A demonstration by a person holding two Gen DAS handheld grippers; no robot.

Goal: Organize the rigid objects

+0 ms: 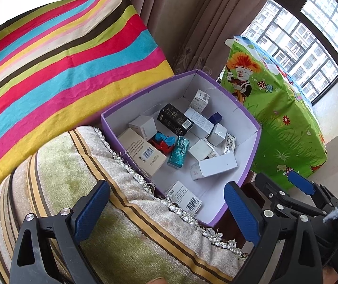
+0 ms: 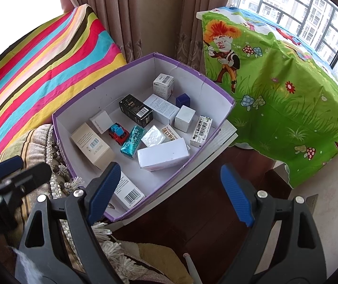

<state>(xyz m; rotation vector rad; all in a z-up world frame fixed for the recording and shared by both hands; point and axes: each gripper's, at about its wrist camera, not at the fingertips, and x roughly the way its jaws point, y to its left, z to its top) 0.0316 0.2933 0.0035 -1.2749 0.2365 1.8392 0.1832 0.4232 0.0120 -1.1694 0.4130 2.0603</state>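
On the far left lay a cloth with bright stripes (image 2: 38,66) of pink, blue, yellow and green, and below it a plush cushion (image 1: 93,201) edged with a tasselled fringe. The left claw (image 1: 166,210) hovered over that cushion and the near corner of the box, its blue pads (image 1: 90,213) spread wide with nothing between them.

In the middle sat an open purple box (image 2: 60,127) with a white inside, pressed against the cushion's fringe. Small rigid items lay loose inside it. From left to right these were a beige carton with a barcode (image 2: 93,148), a small white carton (image 2: 101,122), a red and blue toy vehicle (image 2: 118,133), a teal foil packet (image 2: 132,144), a black carton (image 2: 135,110), a long white carton (image 2: 163,157) lying flat, a white cube (image 2: 185,119), a dark blue cube (image 2: 183,101) and a narrow printed carton (image 2: 201,131) leaning on the right wall. Another barcoded carton (image 2: 131,193) lay at the near wall, partly behind a claw finger.

The right claw (image 2: 171,194) hung above the box's near right corner and a dark wooden surface (image 2: 192,213), also spread wide and empty.

To the right, a green cartoon-printed cloth (image 2: 287,108) with mushrooms draped over furniture before a barred window (image 2: 311,11).
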